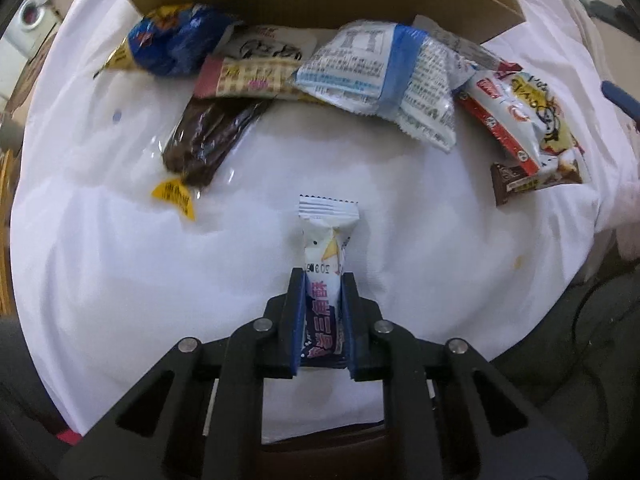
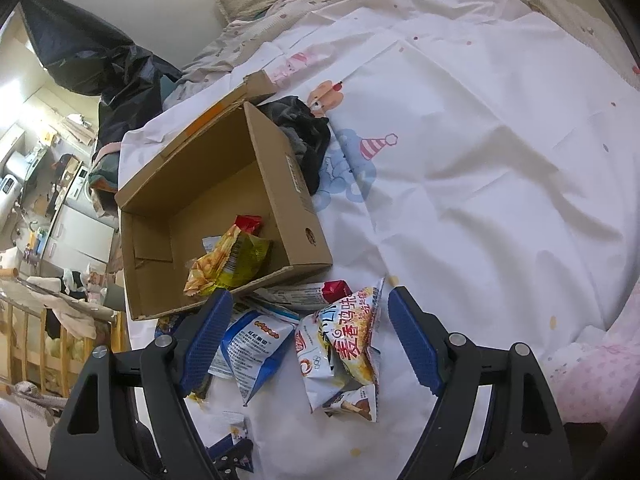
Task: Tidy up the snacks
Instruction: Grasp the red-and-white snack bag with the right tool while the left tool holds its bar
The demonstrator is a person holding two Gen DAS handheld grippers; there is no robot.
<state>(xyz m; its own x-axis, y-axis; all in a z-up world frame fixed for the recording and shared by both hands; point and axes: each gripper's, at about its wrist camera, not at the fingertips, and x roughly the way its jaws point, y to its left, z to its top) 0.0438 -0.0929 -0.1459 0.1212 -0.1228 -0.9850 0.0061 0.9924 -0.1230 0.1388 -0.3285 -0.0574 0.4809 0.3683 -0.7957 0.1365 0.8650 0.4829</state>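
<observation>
Already the left gripper (image 1: 323,280) has its blue-padded jaws closed narrow on a small white sealed snack packet with purple printed characters (image 1: 326,252), gripped along its lower half so the crimped top edge sticks out ahead over the white bed sheet (image 1: 120,260). The step in hand looks like carrying this packet to the open brown cardboard box (image 2: 224,200) — so the hold should stay firm but not crushing, since the wrapper is soft and whatever is inside may crack. Lifting it clear of the sheet before moving toward the box would avoid dragging it through the heap lying just in front of the box's near wall. Release is best made well over the box floor, beside the yellow-green crinkled chip bag (image 2: 228,260) already inside, not at the rim where the packet could slide back out.

The packet itself is slim and pillow-shaped, glossy, with a small yellow triangle printed near its upper end; it looks light and slippery.

The right gripper (image 2: 310,336) hangs wide open, holding nothing, above a white and orange snack bag with red characters (image 2: 344,344) that lies near the box's front corner, next to a white and blue foil packet (image 2: 256,340). It could take that bag next — a judgement only.
</observation>
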